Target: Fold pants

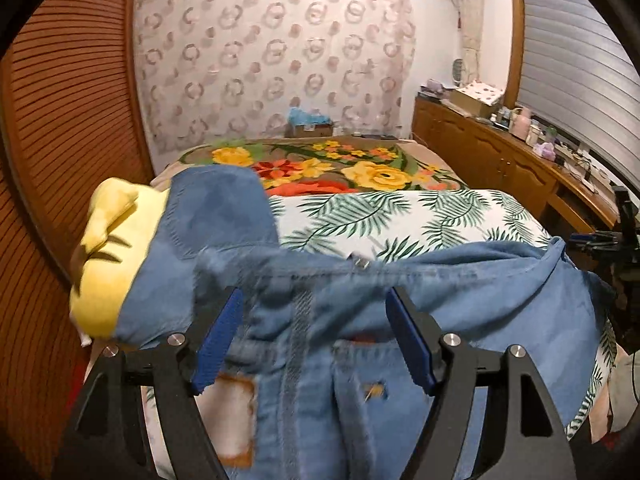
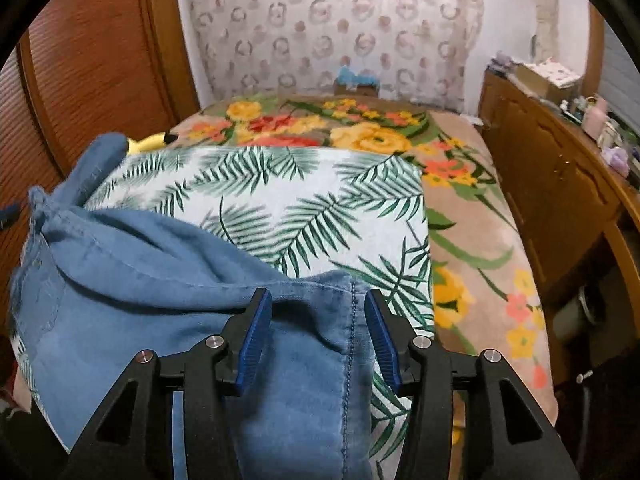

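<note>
Light blue denim pants [image 1: 480, 280] lie crumpled across the near end of a bed, on a white palm-leaf sheet [image 1: 400, 216]. In the left wrist view the waistband with a metal button [image 1: 362, 263] runs across just beyond my left gripper [image 1: 315, 296]. That gripper stands wide open above the denim, its blue pads [image 1: 218, 344] clear of the cloth. In the right wrist view my right gripper [image 2: 316, 294] is open over a stitched side seam [image 2: 351, 320] of the pants [image 2: 140, 280]. Cloth lies between its pads [image 2: 252, 340], and they do not press on it.
A yellow plush toy [image 1: 108, 248] lies at the bed's left edge, partly under the denim. A floral blanket [image 2: 360, 132] covers the far half of the bed. A slatted wooden door [image 1: 72, 120] stands on the left and a cluttered wooden cabinet [image 1: 500, 152] on the right.
</note>
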`<state>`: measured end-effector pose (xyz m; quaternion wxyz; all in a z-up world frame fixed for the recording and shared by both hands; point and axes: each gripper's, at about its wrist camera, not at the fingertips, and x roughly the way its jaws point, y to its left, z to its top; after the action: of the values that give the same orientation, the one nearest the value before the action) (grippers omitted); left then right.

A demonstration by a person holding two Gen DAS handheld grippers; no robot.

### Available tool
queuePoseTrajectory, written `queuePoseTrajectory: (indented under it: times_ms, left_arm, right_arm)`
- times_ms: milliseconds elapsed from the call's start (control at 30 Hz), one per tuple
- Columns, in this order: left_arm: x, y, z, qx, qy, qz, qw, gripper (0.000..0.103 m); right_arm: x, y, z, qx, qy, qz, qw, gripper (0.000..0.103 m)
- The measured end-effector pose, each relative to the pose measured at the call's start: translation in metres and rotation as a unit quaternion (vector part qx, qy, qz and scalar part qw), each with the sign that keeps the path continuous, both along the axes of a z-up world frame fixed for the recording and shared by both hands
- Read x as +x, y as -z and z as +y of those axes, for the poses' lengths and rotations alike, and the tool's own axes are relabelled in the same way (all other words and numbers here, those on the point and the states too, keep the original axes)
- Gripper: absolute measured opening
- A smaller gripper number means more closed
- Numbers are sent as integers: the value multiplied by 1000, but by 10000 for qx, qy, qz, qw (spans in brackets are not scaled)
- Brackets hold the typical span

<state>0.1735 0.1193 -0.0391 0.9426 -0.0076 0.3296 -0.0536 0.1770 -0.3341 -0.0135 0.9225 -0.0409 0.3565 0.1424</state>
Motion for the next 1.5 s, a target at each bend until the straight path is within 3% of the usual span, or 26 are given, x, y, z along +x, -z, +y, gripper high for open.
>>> queuePoseTrajectory:
  times_ms: [133, 233, 367, 533, 633, 733, 900, 1033, 1233, 1500]
  left_arm:
    - [20, 9, -8, 6, 66, 138, 9999, 75]
    - [34, 19, -8, 70, -10, 192, 9998, 75]
    - [46, 27, -6, 139, -118, 186, 9997, 75]
    - [60, 32, -7, 322, -224, 214, 9990, 75]
    - [67, 35, -3, 342, -382, 298, 9982, 75]
    - [68, 37, -3, 340, -402, 324, 9981, 75]
    - [71, 39, -3, 398, -401, 330, 9979, 75]
    - [63, 30, -10, 364, -373, 229, 9984, 75]
    - [42, 12, -28, 205, -49, 48, 9998, 77]
    - [22, 19, -71, -159, 612, 309, 9975, 79]
  right_arm:
    - [22, 12, -1, -136, -57, 209, 9997, 48]
    - [34, 13, 2, -65, -183, 242, 9995, 5]
    - [29, -3, -2, 7, 51, -209, 9998, 1]
    - [31, -16, -7, 287, 423, -543, 9972, 1]
    - [44, -3, -1, -28, 686, -374, 9969, 1]
    - [54, 11, -4, -36, 846, -59, 9964, 13]
    - [51, 17, -2, 130, 719, 45, 9973, 35]
    - [38, 13, -9, 163, 630, 146, 9978, 44]
    - [-18, -2, -30, 264, 709, 235, 9969, 44]
    - [-84, -4, -54, 256, 1008, 305, 9941, 44]
